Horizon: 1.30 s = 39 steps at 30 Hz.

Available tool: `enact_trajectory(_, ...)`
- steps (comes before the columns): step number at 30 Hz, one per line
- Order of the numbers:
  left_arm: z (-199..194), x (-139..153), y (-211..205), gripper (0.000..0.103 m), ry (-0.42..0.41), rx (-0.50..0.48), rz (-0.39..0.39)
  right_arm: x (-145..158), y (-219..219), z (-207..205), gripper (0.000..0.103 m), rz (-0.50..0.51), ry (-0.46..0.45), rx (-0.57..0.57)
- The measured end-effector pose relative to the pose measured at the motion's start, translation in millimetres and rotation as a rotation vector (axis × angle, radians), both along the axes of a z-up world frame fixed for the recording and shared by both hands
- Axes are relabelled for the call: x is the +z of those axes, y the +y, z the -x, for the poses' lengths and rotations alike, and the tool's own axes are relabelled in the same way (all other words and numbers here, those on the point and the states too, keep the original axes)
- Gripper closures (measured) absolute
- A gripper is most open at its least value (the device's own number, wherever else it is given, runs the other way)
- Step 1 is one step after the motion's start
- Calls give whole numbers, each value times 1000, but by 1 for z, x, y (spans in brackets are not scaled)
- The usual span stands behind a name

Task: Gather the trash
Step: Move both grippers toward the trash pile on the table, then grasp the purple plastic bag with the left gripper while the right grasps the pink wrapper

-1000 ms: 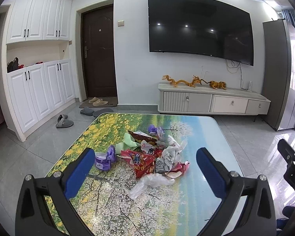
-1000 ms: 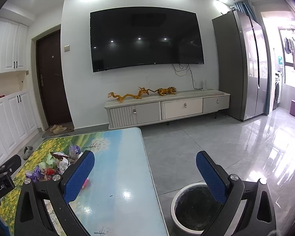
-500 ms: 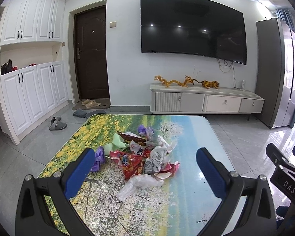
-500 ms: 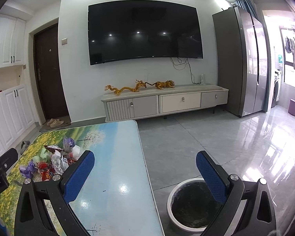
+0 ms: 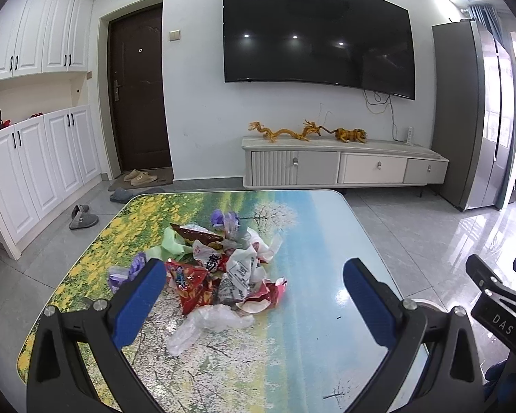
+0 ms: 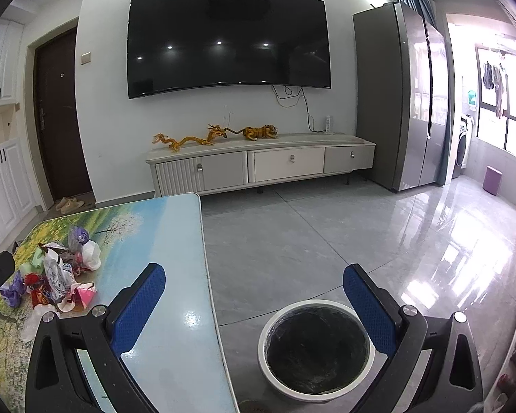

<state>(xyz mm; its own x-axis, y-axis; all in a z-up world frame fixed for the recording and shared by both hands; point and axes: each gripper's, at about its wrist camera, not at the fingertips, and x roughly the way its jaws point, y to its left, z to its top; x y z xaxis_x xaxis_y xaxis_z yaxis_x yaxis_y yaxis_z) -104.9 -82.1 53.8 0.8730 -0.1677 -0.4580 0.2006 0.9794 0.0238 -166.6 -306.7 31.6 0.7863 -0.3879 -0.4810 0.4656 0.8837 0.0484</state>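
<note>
The left gripper (image 5: 253, 306), with its blue-padded black fingers spread wide and nothing between them, is being held level above the near part of the table, aimed at the heap of crumpled wrappers and plastic bags (image 5: 220, 268). The right gripper (image 6: 254, 306) is likewise being held released and empty, straddling the table's right edge and the round white-rimmed bin lined with a black bag (image 6: 316, 347), which is standing on the floor just beside the table. The trash is lying together on the left-centre of the rectangular table printed with a flowering-meadow landscape (image 5: 302, 344); a red snack packet (image 5: 192, 287) and a clear plastic bag (image 5: 206, 325) are lying at the heap's near side, a pale green bag (image 5: 172, 244) and purple wrappers at its left and far sides. Beyond the table, a large dark wall-mounted television (image 5: 318, 38) is being seen above a low white cabinet (image 5: 344, 168) bearing golden dragon figures (image 5: 285, 132). A brown door (image 5: 139, 89) and white cupboards (image 5: 34, 158) are standing at far left, a grey refrigerator (image 6: 399, 99) at right, on glossy grey floor tiles (image 6: 326, 241).
</note>
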Motion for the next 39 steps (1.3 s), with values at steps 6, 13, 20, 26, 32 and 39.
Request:
enact_trajectory(6,-8,-1,-6,0,2,-23,11,-5,-10,-3,0,-2,-4,-19)
enact_trajectory(13,-13,-1,-13,0,-6,-64,16,-1,-15,-6,0,2,-20,-17)
enact_trajectory(20,-27,-5,9,0,-12,-60,12,-10,4,-29,0,0,29,75)
enact_trajectory(26,-55,-12,72,0,8,47,17,-15,39,-56,1,-12,70,227)
enact_trajectory(32,-77,-29,141,0,54,171,6,-23,77,-88,23,-44,115,386)
enact_trajectory(39,-91,-53,177,0,119,224,11,-40,114,-119,37,-102,177,543)
